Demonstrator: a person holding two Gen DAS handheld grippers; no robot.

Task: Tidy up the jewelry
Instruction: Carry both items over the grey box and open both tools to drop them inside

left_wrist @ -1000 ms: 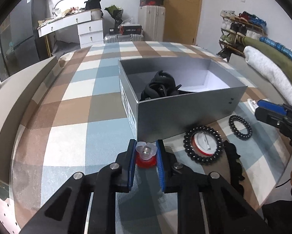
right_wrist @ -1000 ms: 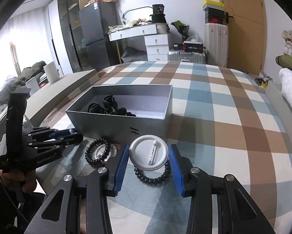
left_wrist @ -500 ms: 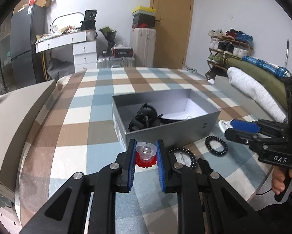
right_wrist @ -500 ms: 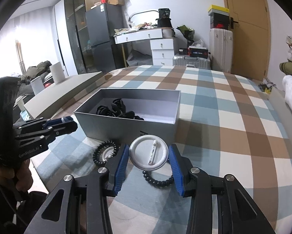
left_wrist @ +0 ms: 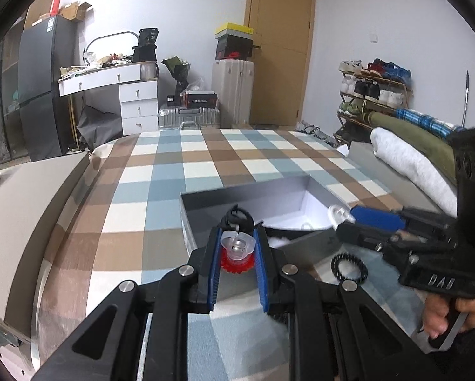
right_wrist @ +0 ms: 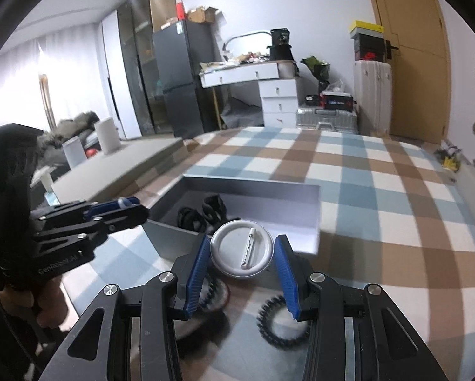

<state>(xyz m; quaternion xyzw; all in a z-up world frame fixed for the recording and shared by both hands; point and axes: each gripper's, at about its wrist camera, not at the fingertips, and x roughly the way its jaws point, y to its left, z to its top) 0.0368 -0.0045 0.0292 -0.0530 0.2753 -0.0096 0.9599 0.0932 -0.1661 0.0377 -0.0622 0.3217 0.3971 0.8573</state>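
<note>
My left gripper (left_wrist: 237,249) is shut on a small clear piece with a red toothed base (left_wrist: 237,252), held above the near wall of the open grey box (left_wrist: 205,219). Black hair bands (left_wrist: 237,214) lie inside the box. A black bead bracelet (left_wrist: 348,268) rests on the checked cover in front of the box. In the right wrist view, my right gripper (right_wrist: 242,254) is shut on a round silver pin badge (right_wrist: 242,249), pin side up, over the grey box's (right_wrist: 253,184) near edge. Below it lie a bead bracelet (right_wrist: 281,324) and a second, partly hidden one (right_wrist: 215,292).
The box stands on a bed with a blue, brown and white checked cover (left_wrist: 180,171). A grey padded ledge (left_wrist: 24,209) runs along its left side, and rolled blankets (left_wrist: 409,158) lie along the right. A person's hand (left_wrist: 440,317) grips the right gripper's handle.
My left gripper rose and tipped upward with the clear and red piece, from in front of the box to above its near wall. The right gripper tipped up, still holding the badge.
</note>
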